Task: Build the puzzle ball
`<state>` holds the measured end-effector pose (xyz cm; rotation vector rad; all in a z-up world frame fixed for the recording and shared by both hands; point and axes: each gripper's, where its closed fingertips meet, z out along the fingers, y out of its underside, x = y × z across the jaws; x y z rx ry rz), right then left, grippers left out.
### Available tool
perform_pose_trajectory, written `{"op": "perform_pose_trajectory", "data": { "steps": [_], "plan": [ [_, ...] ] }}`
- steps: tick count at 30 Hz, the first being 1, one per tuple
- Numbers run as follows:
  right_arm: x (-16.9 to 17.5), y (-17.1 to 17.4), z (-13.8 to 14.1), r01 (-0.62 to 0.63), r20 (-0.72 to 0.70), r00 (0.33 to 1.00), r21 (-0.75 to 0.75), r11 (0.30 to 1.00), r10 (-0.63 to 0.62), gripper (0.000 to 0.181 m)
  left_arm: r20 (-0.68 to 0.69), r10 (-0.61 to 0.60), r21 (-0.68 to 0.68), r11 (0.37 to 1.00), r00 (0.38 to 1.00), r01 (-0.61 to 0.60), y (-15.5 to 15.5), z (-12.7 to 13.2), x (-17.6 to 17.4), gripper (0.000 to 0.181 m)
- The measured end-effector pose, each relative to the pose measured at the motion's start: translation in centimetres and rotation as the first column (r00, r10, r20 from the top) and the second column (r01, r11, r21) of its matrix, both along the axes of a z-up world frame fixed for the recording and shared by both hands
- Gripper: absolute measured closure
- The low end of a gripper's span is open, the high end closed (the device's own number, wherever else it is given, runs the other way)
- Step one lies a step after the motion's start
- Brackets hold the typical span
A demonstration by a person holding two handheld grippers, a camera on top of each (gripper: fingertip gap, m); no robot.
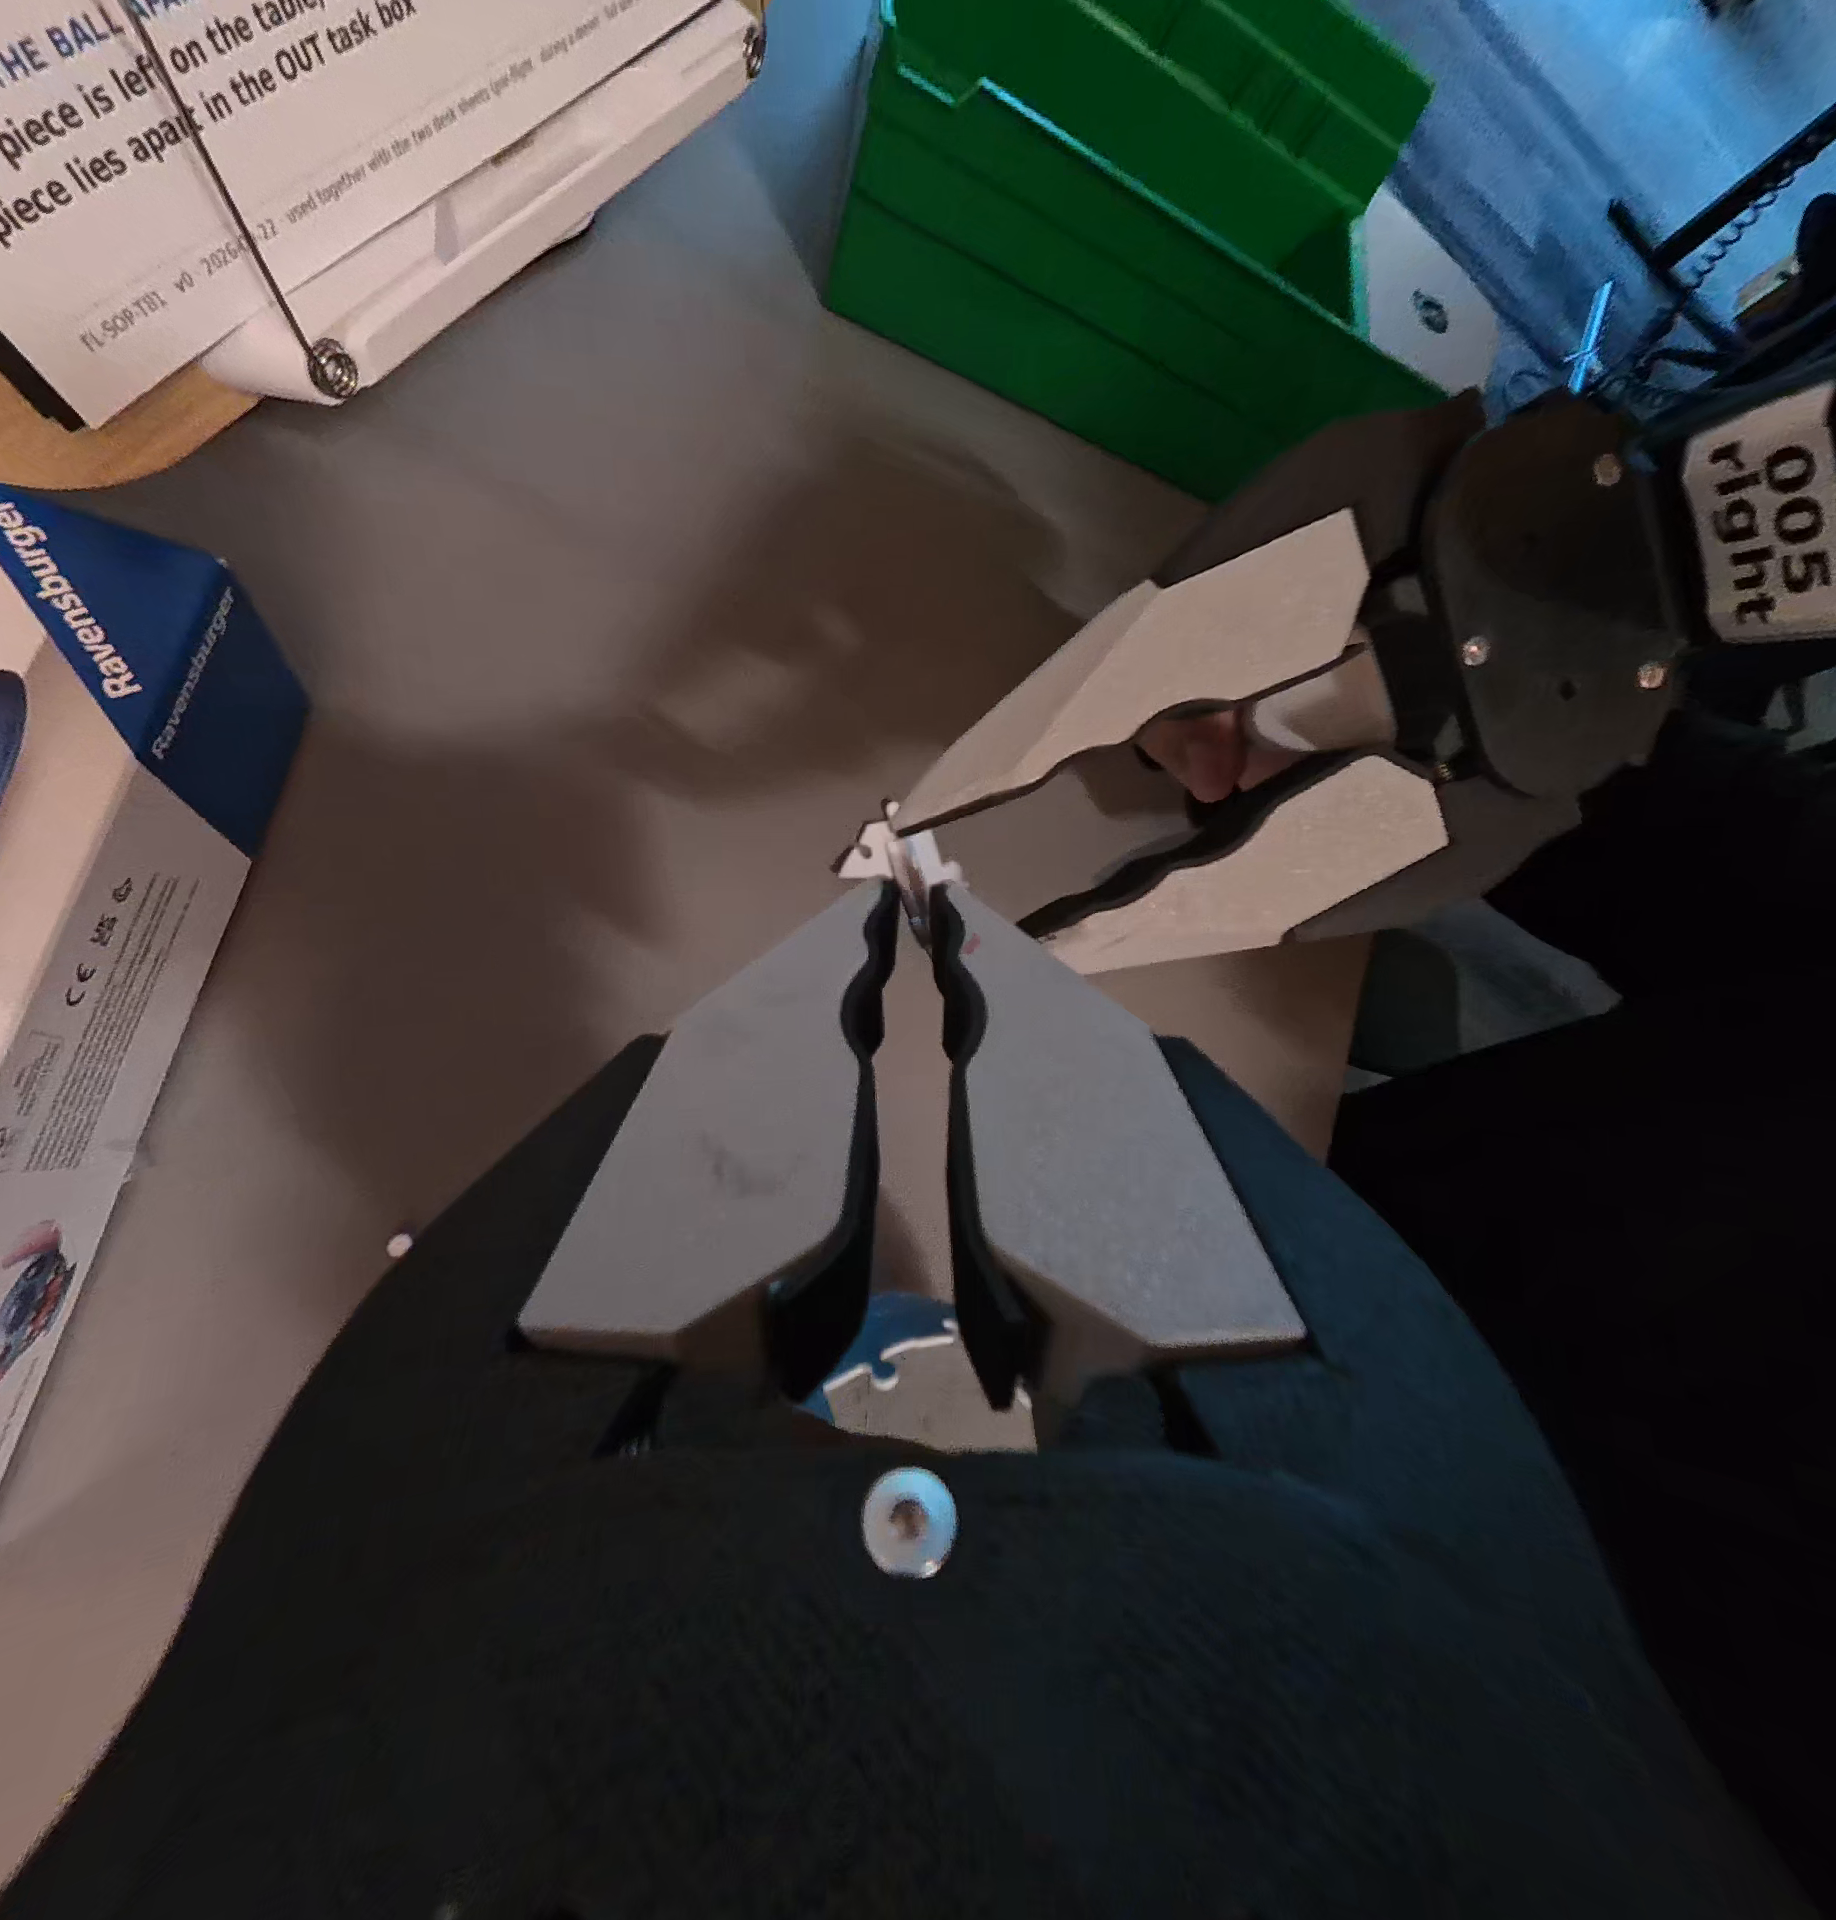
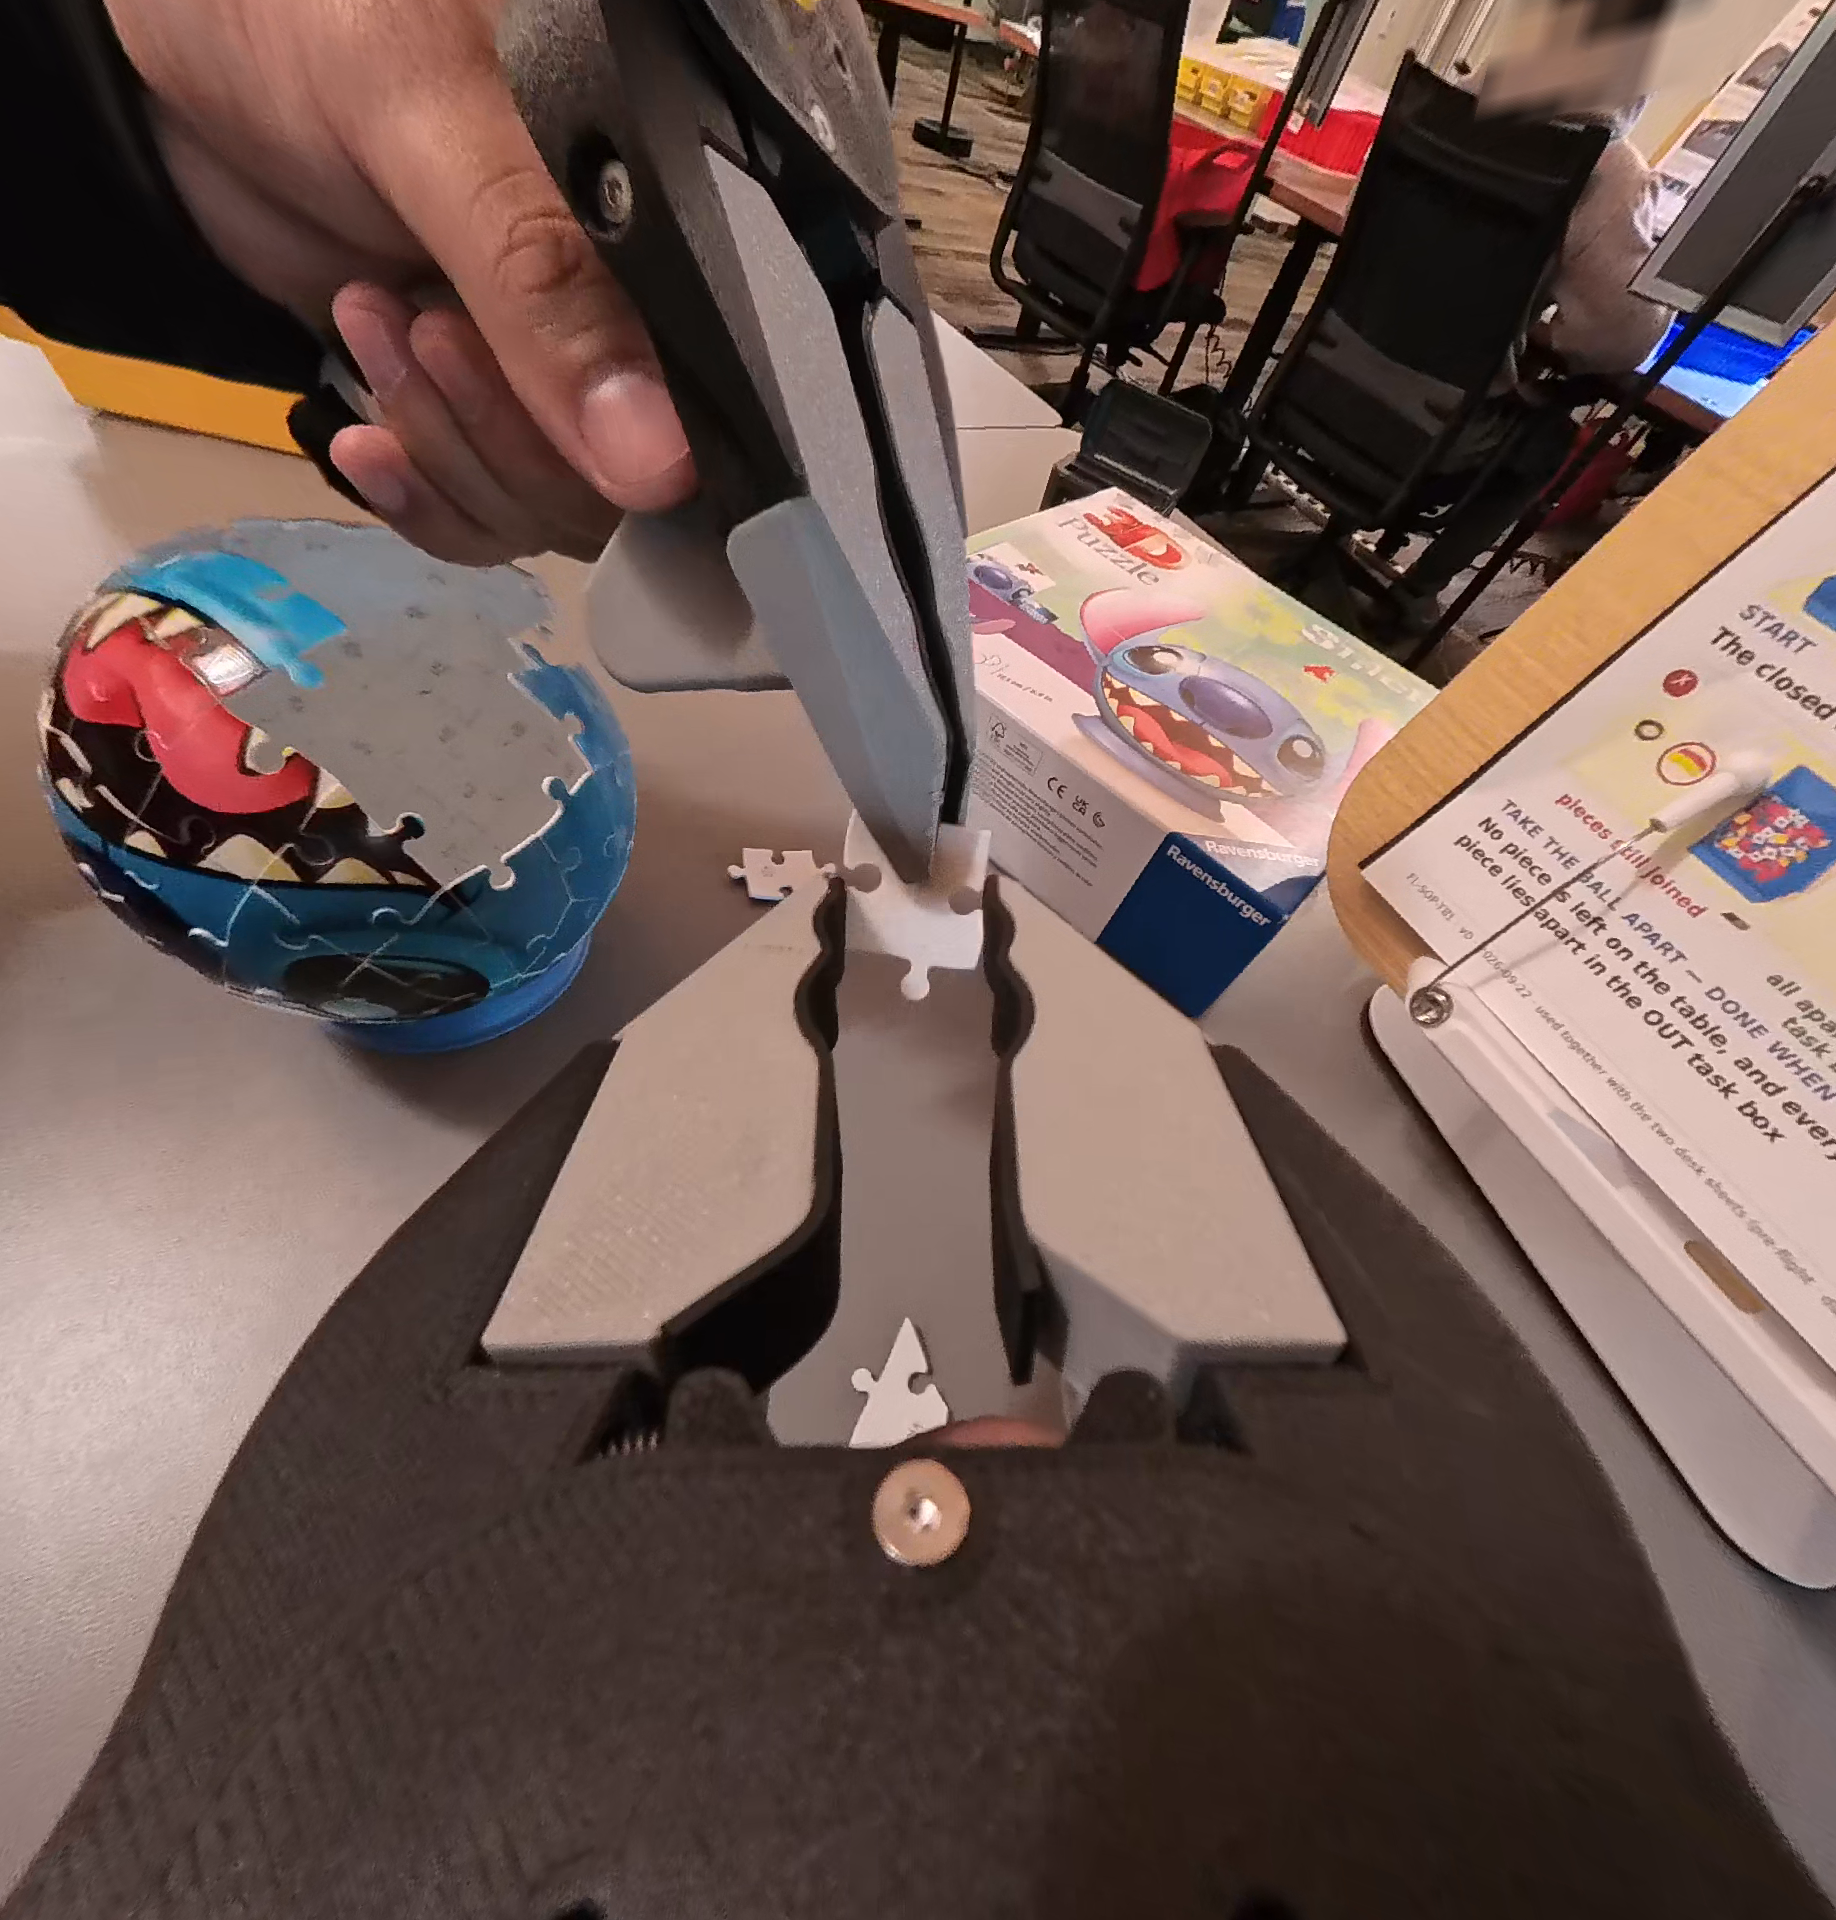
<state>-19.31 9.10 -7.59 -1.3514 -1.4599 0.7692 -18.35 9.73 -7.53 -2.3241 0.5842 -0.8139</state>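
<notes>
Your left gripper (image 2: 940, 831) comes down from above, its jaws clamped on the top edge of a white puzzle piece (image 2: 919, 920), which hangs upright in the air above the grey table (image 2: 218, 1195). Your right gripper (image 2: 912, 935) meets it from below and in front: its fingertips (image 2: 829, 914) flank the same piece on both side edges, one at each side. Whether they actually press it cannot be told, for a gap stays wide between the fingers farther back. In the left wrist view the two grippers' tips converge on the piece (image 1: 909, 857) at an angle, the right gripper (image 1: 898, 831) entering from the right.

The part-built puzzle ball (image 2: 332, 779) stands on its blue base to the left, well apart from the held piece, its open grey interior turned towards you. One loose piece (image 2: 779, 871) lies on the table just left of the tips; another (image 2: 898, 1387) lies below your right gripper. The puzzle box (image 2: 1184, 748) sits close behind on the right and the instruction stand (image 2: 1620, 935) borders the right side. Open table shows between ball and grippers. A green bin (image 1: 1101, 229) stands at the far edge.
</notes>
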Motion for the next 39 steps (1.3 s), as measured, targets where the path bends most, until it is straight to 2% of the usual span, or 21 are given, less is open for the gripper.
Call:
{"op": "perform_pose_trajectory", "data": {
  "steps": [2,5,7,10,15,19,20,24,28,31,35,38,39],
  "plan": [
    [0.2,0.0,0.2,0.0,-0.009,1.0,0.014,1.0,0.0,0.158,0.021,-0.006,0.005,1.0,1.0,0.006,0.0,0.1,0.0,0.18],
    [0.1,0.2,-0.1,-0.026,-0.001,1.0,0.032,0.999,0.026,0.173,-0.026,-0.042,0.007,0.999,0.999,0.042,-0.4,-0.5,-0.7,0.181],
    [-0.2,0.3,-0.2,-0.066,0.009,0.998,0.009,0.998,0.066,0.16,-0.065,-0.062,-0.001,0.998,0.996,0.062,-0.5,-0.8,-1.8,0.181],
    [-1.4,1.3,0.4,-0.119,0.022,0.993,-0.043,0.992,0.12,0.161,-0.117,-0.074,0.003,0.997,0.99,0.075,-0.2,-0.5,-4.1,0.181],
    [-5.5,0.3,2.9,-0.346,-0.024,0.938,-0.161,0.924,0.346,0.159,-0.223,-0.174,-0.066,0.984,0.959,0.163,-1.5,-0.1,-6.8,0.181],
    [-8.8,-0.6,1.4,-0.439,0.053,0.884,-0.251,0.863,0.465,0.16,-0.314,-0.215,-0.151,0.973,0.925,0.175,-2.4,-0.4,-8.7,0.181],
    [-9.4,-1.0,1.0,-0.458,0.053,0.87,-0.284,0.842,0.491,0.16,-0.336,-0.211,-0.162,0.973,0.918,0.164,-2.5,-0.5,-9.1,0.181],
    [-10.2,-3.1,0.5,-0.548,0.018,0.803,-0.372,0.749,0.596,0.181,-0.405,-0.198,-0.189,0.973,0.892,0.13,-3.7,-1.0,-10.4,0.181],
    [-10.2,-4.4,-0.2,-0.576,0.018,0.761,-0.439,0.689,0.648,0.173,-0.417,-0.152,-0.169,0.982,0.896,0.088,-4.6,-0.7,-10.8,0.181],
    [-10.6,-4.8,-0.6,-0.576,0.026,0.763,-0.426,0.698,0.645,0.175,-0.401,-0.119,-0.152,0.986,0.908,0.062,-5.0,0.0,-11.0,0.181],
    [-11.0,-5.8,0.3,-0.63,-0.028,0.73,-0.416,0.656,0.683,0.181,-0.401,-0.106,-0.163,0.986,0.91,0.043,-5.8,0.4,-11.3,0.181],
    [-11.7,-5.4,0.8,-0.621,-0.051,0.751,-0.395,0.677,0.659,0.181,-0.405,-0.042,-0.123,0.992,0.914,-0.009,-5.5,0.8,-12.0,0.18],
    [-11.9,-5.3,1.2,-0.619,-0.073,0.758,-0.395,0.679,0.648,0.181,-0.388,-0.016,-0.116,0.993,0.921,-0.032,-5.5,0.9,-12.2,0.173]
  ]
}}
